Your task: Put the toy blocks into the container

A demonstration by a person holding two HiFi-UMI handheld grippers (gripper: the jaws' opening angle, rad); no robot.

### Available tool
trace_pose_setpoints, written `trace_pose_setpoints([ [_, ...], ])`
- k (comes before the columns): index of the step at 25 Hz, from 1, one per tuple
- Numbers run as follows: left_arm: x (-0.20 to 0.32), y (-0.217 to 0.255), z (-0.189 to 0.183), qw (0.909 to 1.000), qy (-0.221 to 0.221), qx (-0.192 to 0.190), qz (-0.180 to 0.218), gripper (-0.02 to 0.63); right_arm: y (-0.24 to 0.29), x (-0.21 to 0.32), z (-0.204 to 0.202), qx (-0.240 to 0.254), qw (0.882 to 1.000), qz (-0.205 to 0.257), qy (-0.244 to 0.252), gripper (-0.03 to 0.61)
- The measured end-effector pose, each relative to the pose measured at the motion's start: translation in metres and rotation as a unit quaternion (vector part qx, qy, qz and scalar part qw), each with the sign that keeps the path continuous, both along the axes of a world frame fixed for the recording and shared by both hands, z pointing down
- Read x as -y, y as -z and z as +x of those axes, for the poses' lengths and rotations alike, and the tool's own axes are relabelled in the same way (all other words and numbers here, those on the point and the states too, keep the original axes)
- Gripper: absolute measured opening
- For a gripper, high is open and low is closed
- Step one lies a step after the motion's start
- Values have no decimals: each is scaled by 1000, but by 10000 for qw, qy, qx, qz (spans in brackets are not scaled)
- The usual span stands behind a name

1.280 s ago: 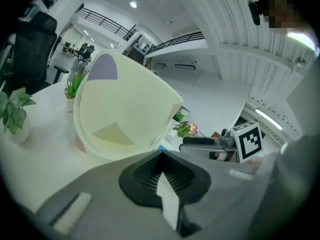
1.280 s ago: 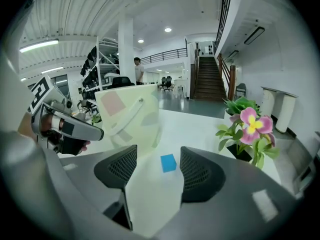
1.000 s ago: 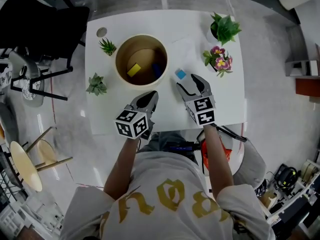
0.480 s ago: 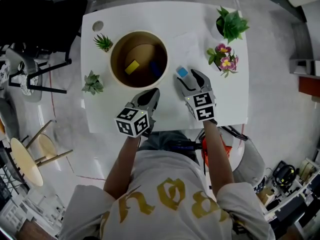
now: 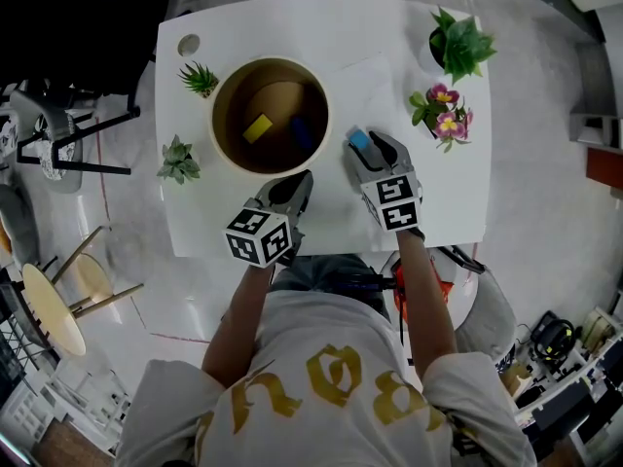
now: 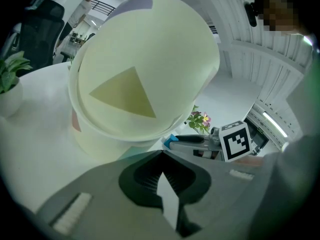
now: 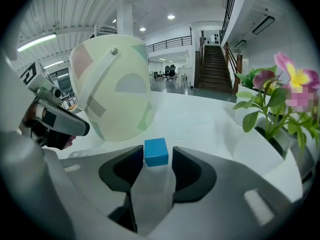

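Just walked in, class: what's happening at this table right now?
A person works two handheld grippers. The right gripper has just been closing its jaws around a light blue block on the white table, not yet clamped. The left gripper sits shut beside the round container, which already holds a yellow block and a dark blue block.

Light-blue cube point(image 5: 359, 140) just beside round cream container point(image 5: 215, 117); yellow block point(image 5: 258, 127) and seemingly dark-blue block point(image 5: 302, 134) inside
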State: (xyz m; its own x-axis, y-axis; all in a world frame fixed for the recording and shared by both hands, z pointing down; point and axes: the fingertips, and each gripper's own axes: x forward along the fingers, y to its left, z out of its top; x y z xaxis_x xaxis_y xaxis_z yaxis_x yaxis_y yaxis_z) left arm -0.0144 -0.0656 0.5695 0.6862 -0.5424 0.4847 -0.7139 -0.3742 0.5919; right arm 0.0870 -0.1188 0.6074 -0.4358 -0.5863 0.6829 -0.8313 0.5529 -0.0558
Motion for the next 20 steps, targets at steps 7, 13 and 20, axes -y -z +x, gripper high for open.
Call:
trace_pose_setpoints([
  [7,1,0,0,10000,7,-28,13,2,-2,-1,2,-35,10000,-16,-11,172],
  [13,1,5,-1,10000,-15,-43,54,2,5,-4,3,304,9991,-78,-277,172],
  [20,-1,14,-3,9999,-59,-56,150,2,17,-10,5,591,9970,-123,-481,170],
])
